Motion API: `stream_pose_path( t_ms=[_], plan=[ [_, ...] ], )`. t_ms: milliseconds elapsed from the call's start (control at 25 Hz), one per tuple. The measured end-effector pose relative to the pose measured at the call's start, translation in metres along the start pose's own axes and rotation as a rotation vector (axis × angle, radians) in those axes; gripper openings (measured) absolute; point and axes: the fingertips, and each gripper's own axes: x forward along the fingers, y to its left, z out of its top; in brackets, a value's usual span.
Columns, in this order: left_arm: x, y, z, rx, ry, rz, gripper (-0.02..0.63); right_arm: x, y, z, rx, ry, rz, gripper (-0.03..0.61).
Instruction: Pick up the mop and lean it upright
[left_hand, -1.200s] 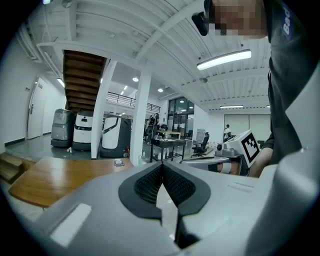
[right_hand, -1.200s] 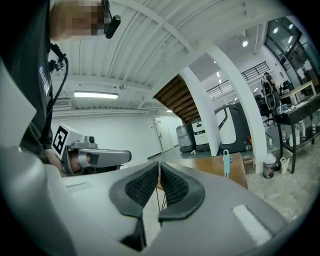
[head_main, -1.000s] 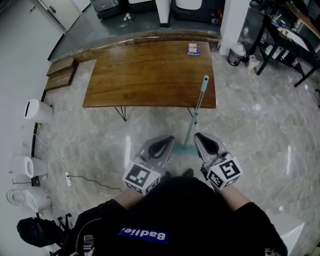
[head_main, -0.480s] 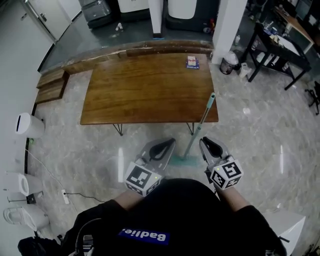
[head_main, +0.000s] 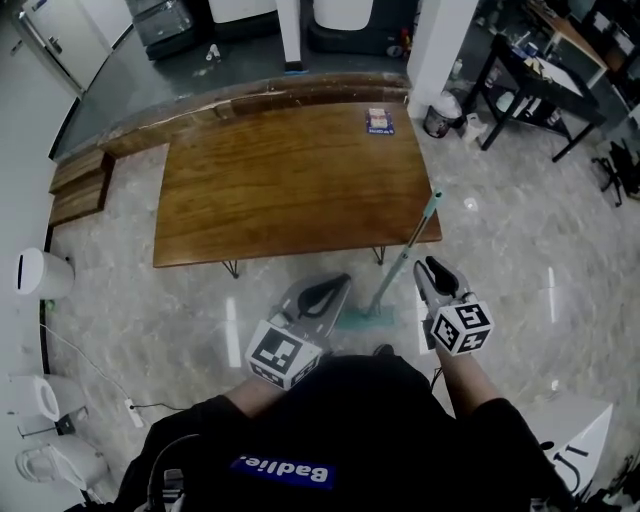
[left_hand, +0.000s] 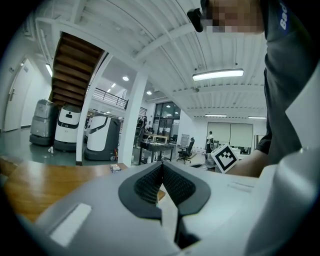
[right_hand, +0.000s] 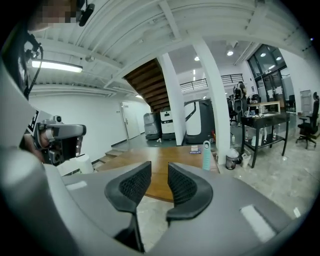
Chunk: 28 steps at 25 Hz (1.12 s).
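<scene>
Teal mop (head_main: 405, 250) handle leans against near-right edge of wooden tabletop (head_main: 290, 180); mop head sits on marble floor (head_main: 520, 270) close in front of me, between my two tools. My right hand-held gripper (head_main: 432, 268) sits just right of handle, not touching it. Its jaws have just been opening and now stand released with nothing between them; beyond them I see only tabletop and handle tip. My left hand-held gripper (head_main: 338, 284) sits left of mop head, clenched on nothing, jaws pressed together.
</scene>
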Motion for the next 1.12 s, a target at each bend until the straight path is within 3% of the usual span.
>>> stream_pose_path(
  t_ms=[600, 840, 1120],
  plan=[
    [0.011, -0.003, 0.0, -0.002, 0.034, 0.205, 0.02, 0.072, -0.121, -0.062, 0.044, 0.222, -0.056, 0.167],
    [0.007, -0.003, -0.008, -0.01, 0.059, 0.276, 0.02, 0.109, -0.14, -0.082, 0.026, 0.298, -0.049, 0.199],
    [0.001, -0.001, -0.011, -0.018, 0.077, 0.319, 0.02, 0.134, -0.145, -0.087, 0.027, 0.318, -0.046, 0.207]
  ],
)
